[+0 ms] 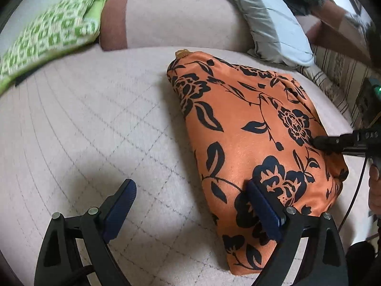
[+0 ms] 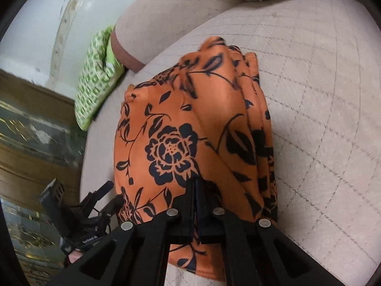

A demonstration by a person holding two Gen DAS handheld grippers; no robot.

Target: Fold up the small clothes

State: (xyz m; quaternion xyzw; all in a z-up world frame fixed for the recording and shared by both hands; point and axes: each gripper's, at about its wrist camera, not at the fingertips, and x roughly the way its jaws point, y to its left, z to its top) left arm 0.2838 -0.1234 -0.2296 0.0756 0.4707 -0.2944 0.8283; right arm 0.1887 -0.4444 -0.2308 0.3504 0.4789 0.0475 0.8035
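- The left gripper (image 1: 190,205) is held with its jaws spread wide, angled downward; nothing is clasped between its blue pads (image 1: 123,200).
- Seen from the right wrist view, the left gripper (image 2: 112,195) is found low on the left.
- The right gripper (image 2: 196,190) is pressed closed, its two fingers brought together, and is pointed downward.
- From the left wrist view, the right gripper (image 1: 319,140) is seen reaching in from the right edge, with part of a hand (image 1: 375,174) behind it.

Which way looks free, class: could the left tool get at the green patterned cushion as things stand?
Probably yes. The left tool stands open and empty, and only bare quilted cover lies between it and the green patterned cushion; the orange floral garment lies off to the other side.
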